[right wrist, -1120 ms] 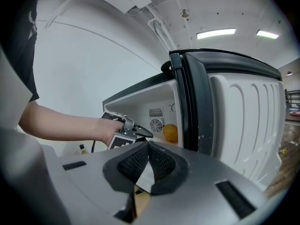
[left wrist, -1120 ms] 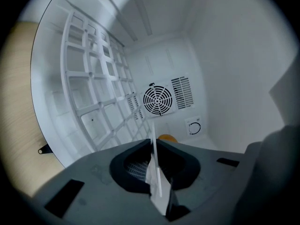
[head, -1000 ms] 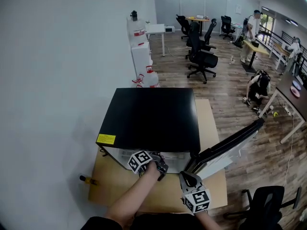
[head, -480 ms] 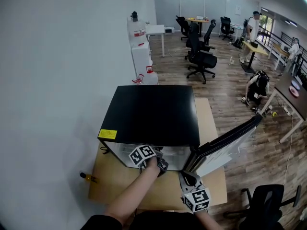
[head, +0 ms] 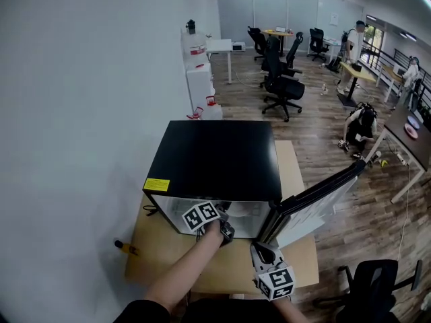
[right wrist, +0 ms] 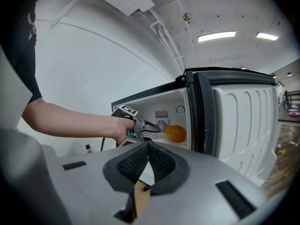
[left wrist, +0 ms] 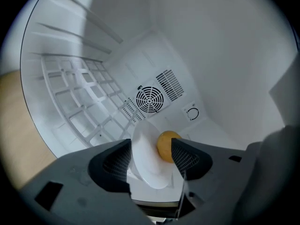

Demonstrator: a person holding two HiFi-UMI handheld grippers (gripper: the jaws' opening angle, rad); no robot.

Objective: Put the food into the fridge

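- Right gripper [right wrist: 149, 168], low centre of its own view: the jaws are pressed together with nothing between them. It hangs outside the fridge, in front of the open door [right wrist: 243, 125], and is the farther of the two from the food.
- Left gripper [left wrist: 151, 157], reaching into the opening: its jaws are opening. A white plate [left wrist: 146, 165] stands between the pads, which no longer seem to press on it.
- Orange [left wrist: 166, 146]: it sits on the plate at the centre of the left gripper view, just beside the right-hand pad. It is round, so no long axis matters.
- Fridge [head: 214, 159]: plate and orange are inside, near the front. The fan grille [left wrist: 149, 99] on the back wall lies well beyond them.
- The coming move is probably a straight pull back toward the bottom of the frame, which turns on both pads clearing the plate's rim.
- Hidden: in the head view the black top covers the jaws and food. The gripper body cuts off the plate's near rim, and I cannot tell whether the plate rests flat.
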